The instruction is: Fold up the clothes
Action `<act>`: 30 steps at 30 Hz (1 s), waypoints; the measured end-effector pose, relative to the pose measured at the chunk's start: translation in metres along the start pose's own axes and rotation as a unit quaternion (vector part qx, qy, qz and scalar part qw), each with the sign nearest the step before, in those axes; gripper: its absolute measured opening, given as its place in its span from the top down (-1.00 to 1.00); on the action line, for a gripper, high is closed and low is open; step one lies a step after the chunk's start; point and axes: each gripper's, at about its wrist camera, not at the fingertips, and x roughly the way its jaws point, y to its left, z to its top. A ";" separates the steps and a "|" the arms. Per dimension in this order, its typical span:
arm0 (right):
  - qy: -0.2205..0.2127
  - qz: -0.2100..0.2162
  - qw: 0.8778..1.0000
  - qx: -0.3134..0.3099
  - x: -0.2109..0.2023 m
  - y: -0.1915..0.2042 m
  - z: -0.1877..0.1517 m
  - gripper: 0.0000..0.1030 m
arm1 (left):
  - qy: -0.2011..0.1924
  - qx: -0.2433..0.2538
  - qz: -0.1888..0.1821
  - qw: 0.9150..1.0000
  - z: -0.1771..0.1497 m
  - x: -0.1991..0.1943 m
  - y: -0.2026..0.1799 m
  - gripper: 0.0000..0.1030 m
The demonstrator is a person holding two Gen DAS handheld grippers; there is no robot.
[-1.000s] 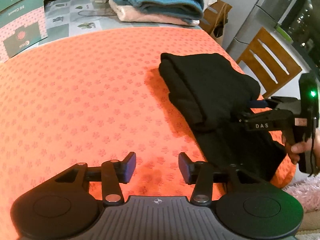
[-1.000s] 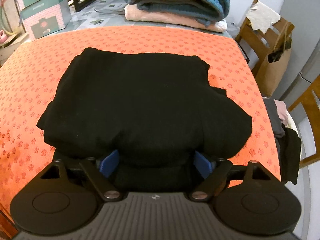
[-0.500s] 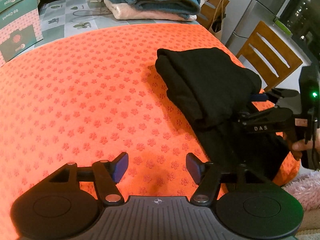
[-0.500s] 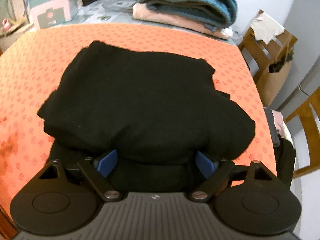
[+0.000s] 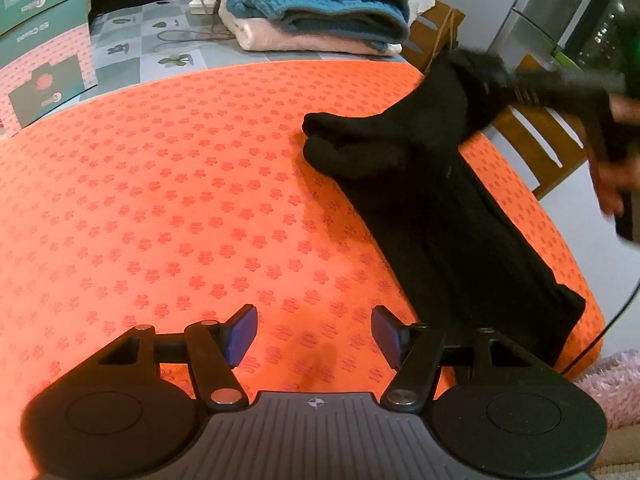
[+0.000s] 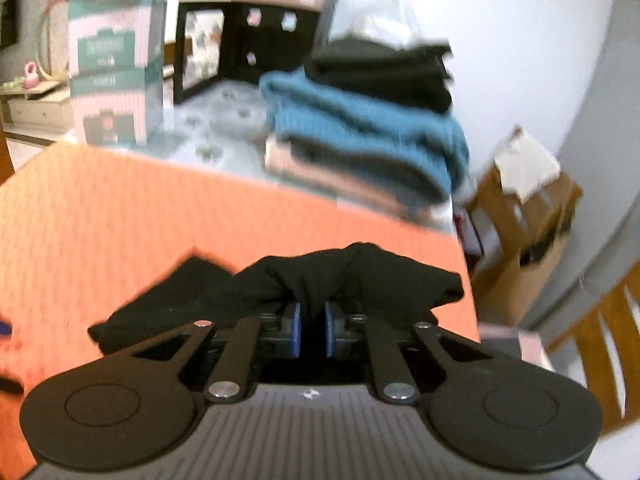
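Since earlier: right gripper point(image 6: 312, 330) up, closing on black garment point(image 5: 432, 184), bunched end lifted off orange cloth point(image 5: 180, 200). Left gripper point(image 5: 314, 336) open, empty. Risk: narrow pinch slipping, fold undone.

A: tablecloth point(image 5: 168, 200) is bright orange with a little darker flower print all over. Garment point(image 5: 436, 200) on it is plain black.

B: yep, and the stack behind: teal knit sweater point(image 5: 316, 4) over a pale pink one point(image 5: 288, 38).
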 end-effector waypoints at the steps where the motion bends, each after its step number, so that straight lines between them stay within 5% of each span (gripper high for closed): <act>1: -0.006 0.003 1.000 -0.001 0.006 -0.003 0.012 0.81 | -0.002 -0.001 0.001 1.000 0.000 -0.001 0.001 -0.27; 6: -0.018 0.010 1.000 -0.007 0.053 -0.008 0.068 0.88 | -0.010 -0.011 0.012 1.000 0.001 -0.004 0.005 -0.27; 13: 0.029 0.014 0.999 0.004 0.128 -0.009 0.105 0.92 | -0.014 -0.038 0.030 0.999 0.000 -0.008 0.016 -0.27; 15: 0.034 0.021 0.999 0.018 0.133 -0.013 0.110 0.84 | -0.015 -0.046 0.034 0.998 0.000 -0.009 0.020 -0.27; 17: 0.029 0.024 0.999 0.029 0.128 -0.018 0.111 0.49 | -0.016 -0.055 0.037 0.998 0.000 -0.009 0.023 -0.27; 23: 0.046 0.050 0.996 0.049 0.100 -0.033 0.090 0.47 | -0.011 -0.077 0.030 0.997 0.001 -0.004 0.030 -0.27; 30: 0.100 0.067 0.989 0.090 0.069 -0.043 0.019 0.28 | -0.018 -0.080 0.032 0.996 0.009 -0.004 0.032 -0.27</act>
